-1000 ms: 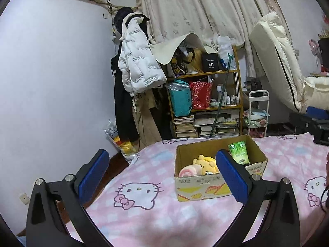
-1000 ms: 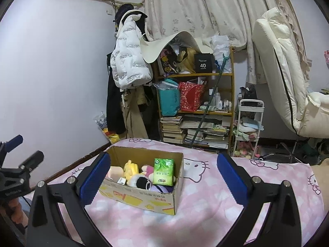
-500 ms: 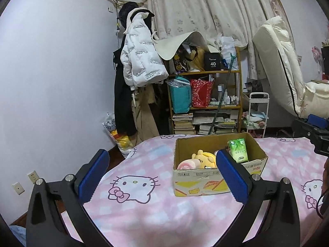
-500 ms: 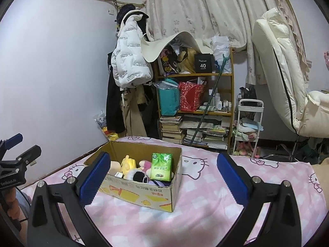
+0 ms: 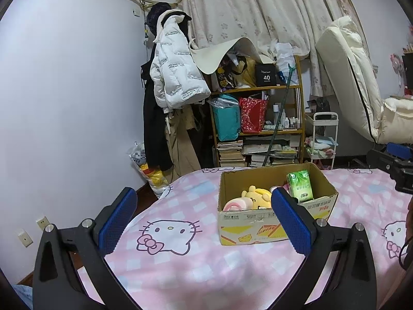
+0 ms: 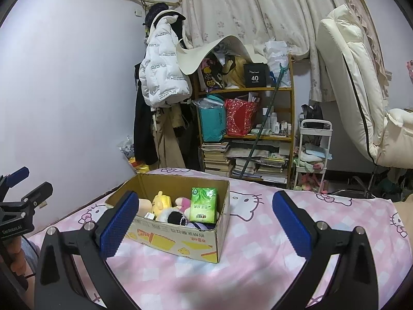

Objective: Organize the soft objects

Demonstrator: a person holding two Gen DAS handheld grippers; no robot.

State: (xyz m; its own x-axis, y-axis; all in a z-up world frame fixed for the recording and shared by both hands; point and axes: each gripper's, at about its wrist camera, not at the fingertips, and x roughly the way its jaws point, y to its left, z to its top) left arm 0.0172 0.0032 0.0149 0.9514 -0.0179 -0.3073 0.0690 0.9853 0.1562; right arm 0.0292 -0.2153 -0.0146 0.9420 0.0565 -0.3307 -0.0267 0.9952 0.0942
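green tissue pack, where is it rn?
Green tissue pack stands upright inside the cardboard box on the bed, at the box's right end, beside the plush toys.

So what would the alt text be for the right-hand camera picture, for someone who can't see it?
An open cardboard box of plush toys and a green tissue pack sits on a pink cartoon-cat bedspread, framed by the open right gripper with blue-padded fingers. Behind stands a cluttered shelf.
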